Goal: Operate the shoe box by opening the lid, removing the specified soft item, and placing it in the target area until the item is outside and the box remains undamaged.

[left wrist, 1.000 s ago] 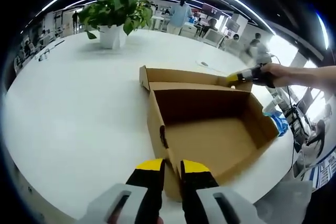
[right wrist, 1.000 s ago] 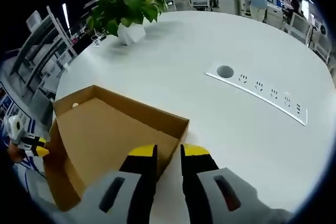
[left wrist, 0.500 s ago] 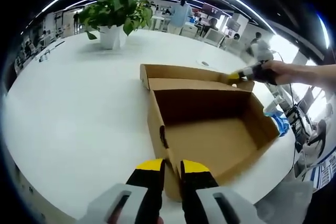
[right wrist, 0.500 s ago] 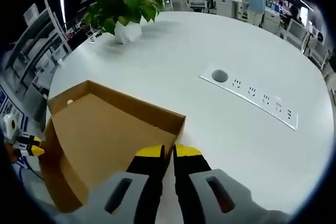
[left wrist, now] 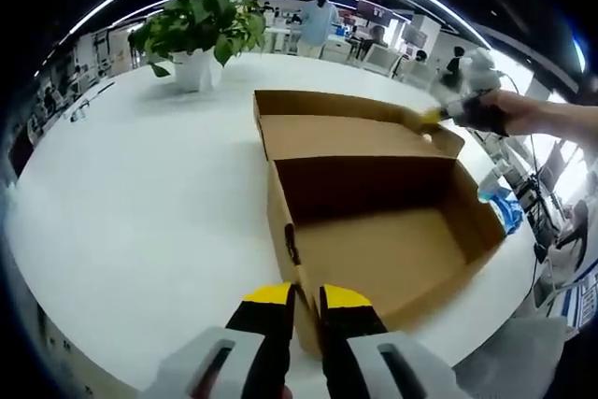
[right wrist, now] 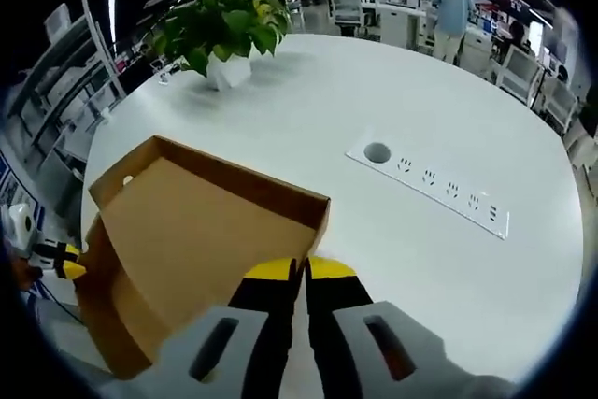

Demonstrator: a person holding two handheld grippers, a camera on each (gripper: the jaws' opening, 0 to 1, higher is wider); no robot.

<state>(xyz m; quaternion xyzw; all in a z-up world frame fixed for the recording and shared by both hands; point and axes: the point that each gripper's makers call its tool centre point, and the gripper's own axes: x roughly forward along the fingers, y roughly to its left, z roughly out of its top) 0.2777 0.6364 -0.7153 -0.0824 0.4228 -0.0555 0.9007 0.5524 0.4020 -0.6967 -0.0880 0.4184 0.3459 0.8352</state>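
**Shoe box open on the white table, lid held at its far corner**

Left gripper view: the shoe box (left wrist: pixel 378 231) sits on the white table (left wrist: pixel 140 193), brown cardboard, its interior bare as far as can be seen — floor and inner walls visible, no soft item inside. The lid (left wrist: pixel 346 128) is swung back beyond the far wall of the box, its inner face showing. The left gripper (left wrist: pixel 306 298) sits at the near corner of the box, yellow-tipped jaws narrowly apart with the near wall edge just in front of them; whether they pinch the cardboard cannot be told. At the lid's far right corner the right gripper (left wrist: pixel 435 117) comes in from the right, held by a person's hand (left wrist: pixel 495 111). A blue object (left wrist: pixel 500 207) lies beyond the right wall of the box, too small to identify.

Right gripper view: the right gripper (right wrist: pixel 297 273) has its jaws pressed together on the corner rim of the lid (right wrist: pixel 201 221), no gap showing between the tips. The lid's inside faces the camera. The left gripper (right wrist: pixel 65 261) appears at the left edge.

Surroundings — a potted plant (right wrist: pixel 224 30) in a white pot stands well apart on the table, and a white socket strip (right wrist: pixel 430 184) with a round hole is set into the tabletop to the right of the lid. A person (right wrist: pixel 451 7) stands in the background.
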